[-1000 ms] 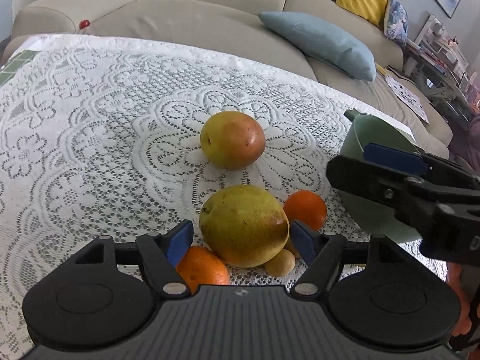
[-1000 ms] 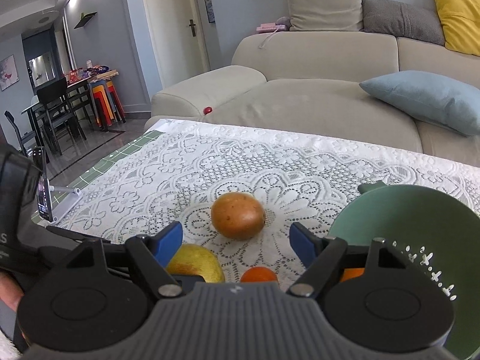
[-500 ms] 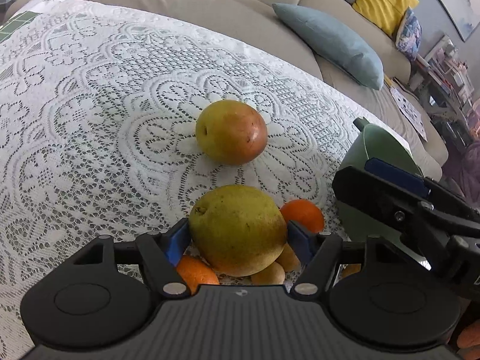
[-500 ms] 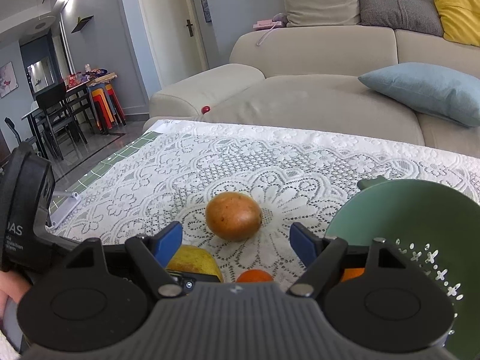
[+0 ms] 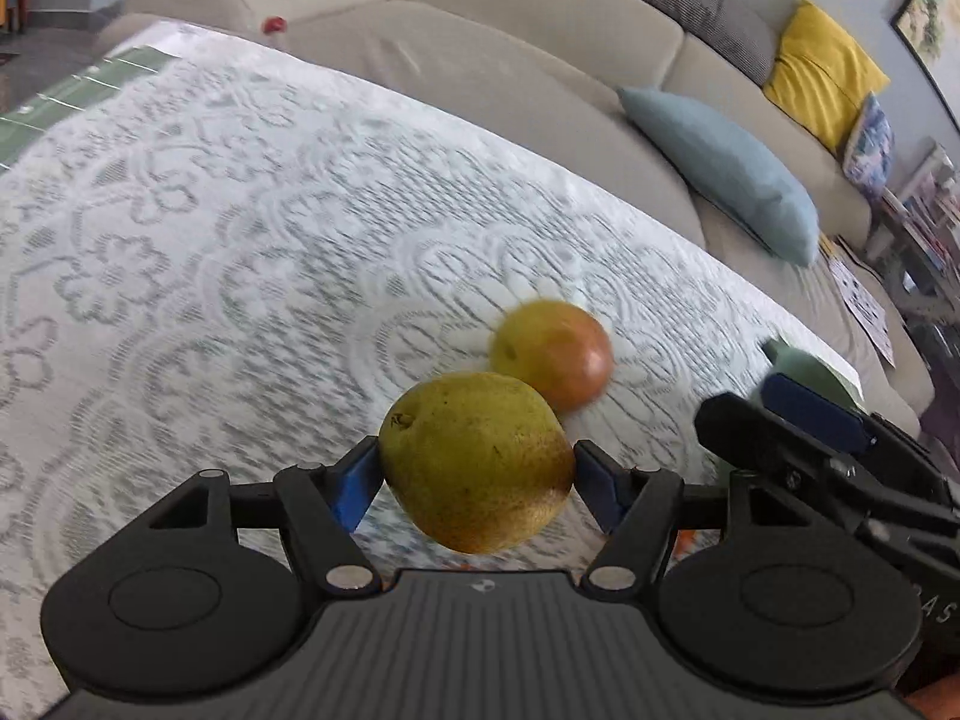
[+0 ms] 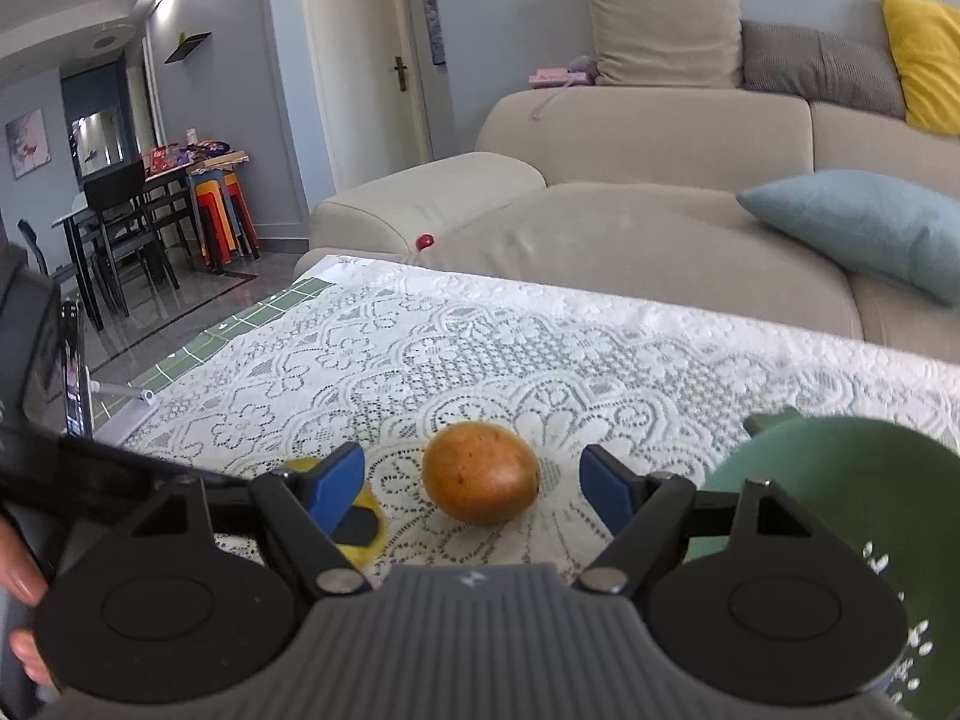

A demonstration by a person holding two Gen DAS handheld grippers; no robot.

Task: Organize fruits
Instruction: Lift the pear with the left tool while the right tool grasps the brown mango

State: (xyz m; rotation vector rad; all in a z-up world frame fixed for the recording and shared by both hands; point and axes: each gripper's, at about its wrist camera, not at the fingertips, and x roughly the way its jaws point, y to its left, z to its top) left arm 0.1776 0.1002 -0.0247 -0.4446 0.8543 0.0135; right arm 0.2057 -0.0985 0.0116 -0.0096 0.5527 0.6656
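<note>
Lifted off the lace cloth (image 5: pixel 240 252), yellow pear (image 5: pixel 477 459) sits clamped in left hand-held gripper (image 5: pixel 477 480).

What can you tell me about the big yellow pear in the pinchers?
The pear is big, plump and yellow-green, with tiny brown speckles and a browner patch underneath. A small dark stem end shows at its upper left. It lies sideways between the blue pads of the left gripper, which press on both its sides. It looks lifted off the lace tablecloth. A rounder, red-blushed fruit sits just behind it on the cloth.
</note>
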